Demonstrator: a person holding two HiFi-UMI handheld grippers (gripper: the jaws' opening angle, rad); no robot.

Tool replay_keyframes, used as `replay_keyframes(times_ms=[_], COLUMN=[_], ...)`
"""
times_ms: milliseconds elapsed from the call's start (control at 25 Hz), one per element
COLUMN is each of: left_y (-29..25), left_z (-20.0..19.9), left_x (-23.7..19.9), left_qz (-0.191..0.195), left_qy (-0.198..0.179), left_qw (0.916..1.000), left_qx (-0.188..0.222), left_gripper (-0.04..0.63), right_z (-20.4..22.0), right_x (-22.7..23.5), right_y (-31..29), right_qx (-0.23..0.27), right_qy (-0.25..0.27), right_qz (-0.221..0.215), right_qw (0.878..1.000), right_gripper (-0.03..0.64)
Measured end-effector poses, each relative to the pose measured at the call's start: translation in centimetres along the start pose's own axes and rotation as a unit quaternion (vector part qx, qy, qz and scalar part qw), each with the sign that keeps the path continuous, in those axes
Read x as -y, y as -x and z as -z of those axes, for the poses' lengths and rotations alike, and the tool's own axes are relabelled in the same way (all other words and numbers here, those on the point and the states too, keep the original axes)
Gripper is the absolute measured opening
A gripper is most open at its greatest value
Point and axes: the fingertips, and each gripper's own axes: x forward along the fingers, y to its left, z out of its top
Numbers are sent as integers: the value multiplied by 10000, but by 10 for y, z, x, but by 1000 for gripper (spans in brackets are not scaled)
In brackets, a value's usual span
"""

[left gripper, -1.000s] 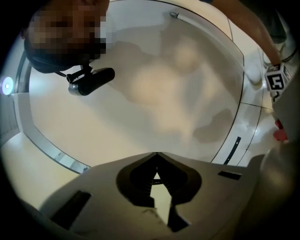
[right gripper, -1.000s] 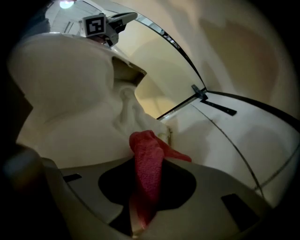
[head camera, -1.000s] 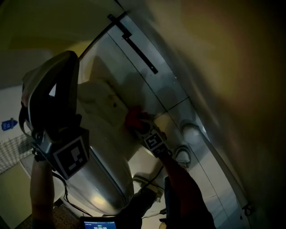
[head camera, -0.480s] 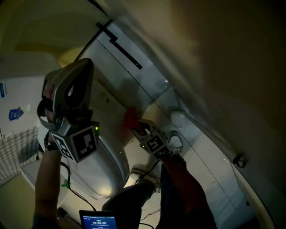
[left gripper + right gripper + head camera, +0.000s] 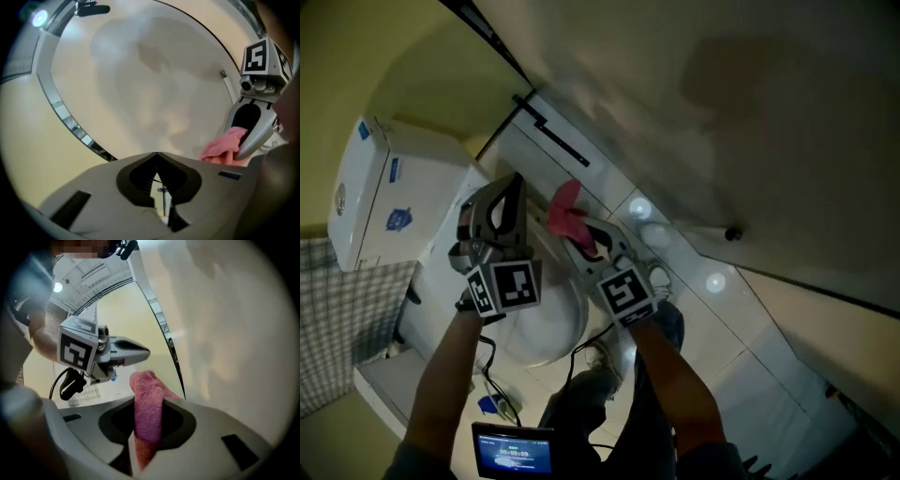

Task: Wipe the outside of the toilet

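Right gripper (image 5: 584,234): its tongs are pinching the pink cloth (image 5: 565,208). In the right gripper view (image 5: 151,404) the cloth (image 5: 147,420) rises between the clamped jaws and folds over past the tips.

Left gripper (image 5: 508,187): the tongs are pressed together on nothing. The left gripper view (image 5: 156,153) shows only a thin slit between them. It is held just beside the right gripper, with the 2 marker cubes near each other.

Toilet (image 5: 546,328): a white rounded body below both grippers, in the lower middle of the head view. A white box with blue stickers (image 5: 380,192) stands at its left end and may be the tank.

Cloth against toilet: the cloth hangs above the toilet's right flank, in front of the pale wall (image 5: 154,79). It looks clear of the porcelain, though the dim light leaves contact uncertain.

Step in hand: probably bringing the cloth down to the outer shell to wipe.

Doing it well: lay the loose folded end flat on the shell so that fabric, not the hard jaw tips, bears on it. Follow the curve in long overlapping passes from the rim edge down toward the base. Keep the left gripper off the wiping path.

Risk: the cloth is held by 1 narrow pinch, so heavy drag could pull it out. Moderate pressure is safer.
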Motion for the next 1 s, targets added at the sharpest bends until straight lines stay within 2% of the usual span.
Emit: replay_keyframes(times_ms=[120,280,480,680,840,1000], left_y=[48,108,165,214,247,280], left_z=[-8,-21,-38,-59,-67,-63], left_x=[-4,-5,-6,-3,23,74], left_qz=[139,447,755,671,693,818], left_qy=[655,1433,2063,2761,2924,3036], left_qw=[9977,9884,9743,9573,9517,9474], left_qx=[53,251,501,531,630,597], left_gripper=[12,12,12,12,14,14], right_z=[-42,-78,-109,-126,-116,-80], right_x=[-36,-78,-114,-135,-152,-170], right_y=[29,69,110,153,187,224], right_qx=[216,420,659,839,1048,1134], right_qy=[-32,-152,-200,-392,-449,-512], right_qz=[290,692,1040,1287,1375,1413], right_qw=[9993,9966,9922,9874,9839,9821], right_gripper=[92,92,92,92,92,92])
